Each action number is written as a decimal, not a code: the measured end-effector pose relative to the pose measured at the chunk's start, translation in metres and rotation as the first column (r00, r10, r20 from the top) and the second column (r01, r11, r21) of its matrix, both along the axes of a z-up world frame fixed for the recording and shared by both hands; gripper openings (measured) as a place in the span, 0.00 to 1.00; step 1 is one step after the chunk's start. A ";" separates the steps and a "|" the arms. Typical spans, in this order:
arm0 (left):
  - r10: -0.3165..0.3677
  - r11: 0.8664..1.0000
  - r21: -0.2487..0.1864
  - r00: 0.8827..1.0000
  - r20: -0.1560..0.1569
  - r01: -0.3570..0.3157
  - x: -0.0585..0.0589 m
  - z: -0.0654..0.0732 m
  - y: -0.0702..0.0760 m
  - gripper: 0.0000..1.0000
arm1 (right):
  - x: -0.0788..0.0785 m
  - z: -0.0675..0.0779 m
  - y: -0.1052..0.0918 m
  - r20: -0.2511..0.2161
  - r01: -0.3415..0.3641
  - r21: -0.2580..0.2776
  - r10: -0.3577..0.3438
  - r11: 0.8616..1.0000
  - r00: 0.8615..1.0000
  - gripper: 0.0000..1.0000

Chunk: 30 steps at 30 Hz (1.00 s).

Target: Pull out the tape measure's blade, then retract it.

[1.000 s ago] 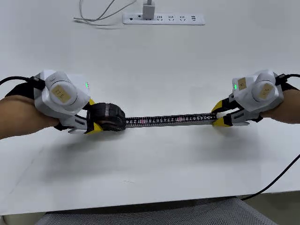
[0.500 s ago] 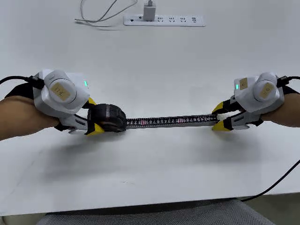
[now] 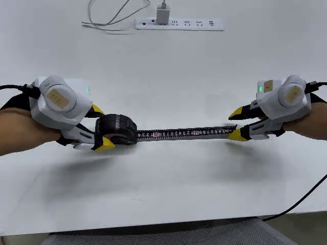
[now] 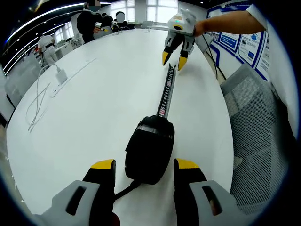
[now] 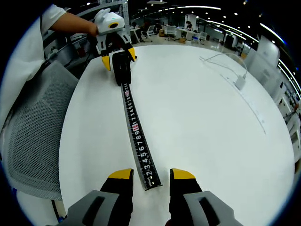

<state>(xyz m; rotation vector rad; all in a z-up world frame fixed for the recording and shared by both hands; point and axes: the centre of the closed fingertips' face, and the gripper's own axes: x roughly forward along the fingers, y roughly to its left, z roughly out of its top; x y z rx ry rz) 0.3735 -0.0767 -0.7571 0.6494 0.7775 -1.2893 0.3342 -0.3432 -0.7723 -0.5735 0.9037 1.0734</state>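
— State of the left gripper point(image 3: 101, 127)?
— Spread wide, clamped on nothing. Straddles the black tape measure case point(image 4: 149, 149), with a gap on each side in the left gripper view.
— And the right gripper point(image 3: 235, 124)?
— Likewise agape and empty. Flanks the blade's tip point(image 5: 153, 185) without touching.
— Whereabouts of the whole thing?
— Flat on the white table point(image 3: 168, 76), case by the left jaws, blade point(image 3: 184, 133) drawn out in a straight line toward the right ones.
— Handling?
— Probably a dense, hard case with smooth, rounded flanks: best gripped squarely across the broad sides, else likely to squirt out. Blade thin and springy, stiff only along its curve, apt to whip back fast under the spring. Better pinched at the very tip, flat faces between the jaws, and fed back slowly rather than let fly.
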 end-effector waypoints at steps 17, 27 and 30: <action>0.129 0.988 -0.087 0.991 0.015 -0.128 -0.001 0.019 0.012 0.51 | -0.003 0.010 0.003 0.018 0.147 0.058 -0.148 0.987 0.989 0.35; 0.196 0.974 -0.123 0.981 0.018 -0.192 -0.006 0.027 0.028 0.60 | -0.013 0.019 0.003 0.036 0.227 0.091 -0.231 0.970 0.972 0.35; 0.218 0.968 -0.131 0.976 0.021 -0.214 -0.007 0.030 0.035 0.63 | -0.015 0.022 0.005 0.048 0.237 0.102 -0.243 0.966 0.969 0.37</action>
